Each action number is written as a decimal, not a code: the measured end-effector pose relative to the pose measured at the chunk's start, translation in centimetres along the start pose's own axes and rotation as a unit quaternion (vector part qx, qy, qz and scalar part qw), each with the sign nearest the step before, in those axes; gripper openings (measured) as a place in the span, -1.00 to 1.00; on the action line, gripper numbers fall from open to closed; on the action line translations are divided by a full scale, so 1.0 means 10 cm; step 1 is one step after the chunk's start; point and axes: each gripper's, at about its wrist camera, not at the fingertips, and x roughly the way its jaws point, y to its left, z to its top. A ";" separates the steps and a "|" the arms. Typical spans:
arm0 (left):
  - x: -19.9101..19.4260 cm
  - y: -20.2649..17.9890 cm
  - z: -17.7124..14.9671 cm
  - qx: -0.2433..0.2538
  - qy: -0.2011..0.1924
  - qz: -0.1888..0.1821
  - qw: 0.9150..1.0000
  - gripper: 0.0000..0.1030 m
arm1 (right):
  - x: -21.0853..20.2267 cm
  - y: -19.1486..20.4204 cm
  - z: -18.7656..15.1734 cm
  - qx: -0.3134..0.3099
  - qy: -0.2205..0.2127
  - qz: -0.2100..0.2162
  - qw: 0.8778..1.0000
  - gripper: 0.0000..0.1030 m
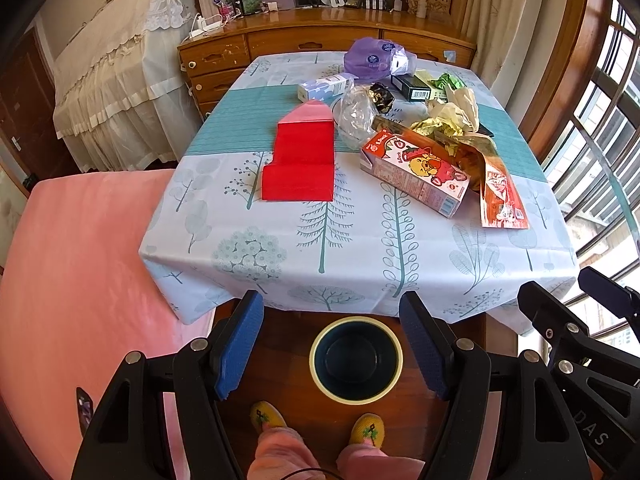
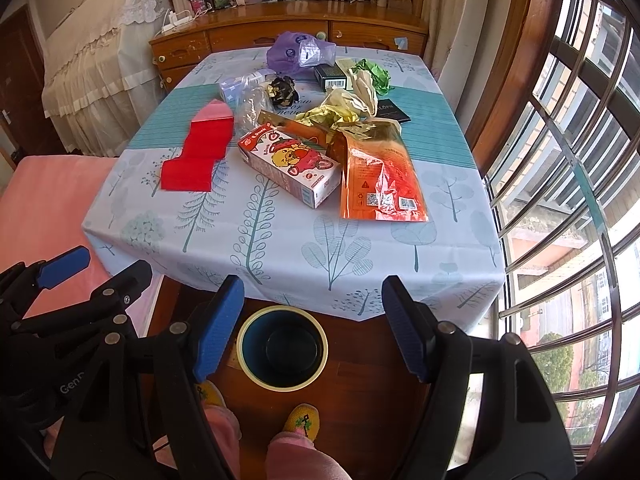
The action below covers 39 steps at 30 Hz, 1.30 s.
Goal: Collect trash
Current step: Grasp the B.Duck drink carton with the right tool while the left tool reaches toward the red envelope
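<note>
With both the left gripper (image 1: pixel 332 344) and right gripper (image 2: pixel 312 328) wide and empty, the light, stiff strawberry carton (image 2: pixel 290 168) looked best pinched across its 2 long sides.

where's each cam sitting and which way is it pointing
Left wrist: on the left gripper, angled down over the table's near edge at the bin; shows its open blue-padded fingers, the right gripper at right, slippered feet.
Right wrist: on the right gripper, same downward tilt, window side; shows its open fingers, the left gripper at left, the feet.
Shared: table, bin, red paper, strawberry carton, feet.
</note>
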 end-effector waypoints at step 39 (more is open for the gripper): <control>0.61 0.97 1.30 0.018 0.045 -0.051 0.997 0.30 | 1.08 0.50 1.34 -0.108 0.009 0.028 0.994 0.34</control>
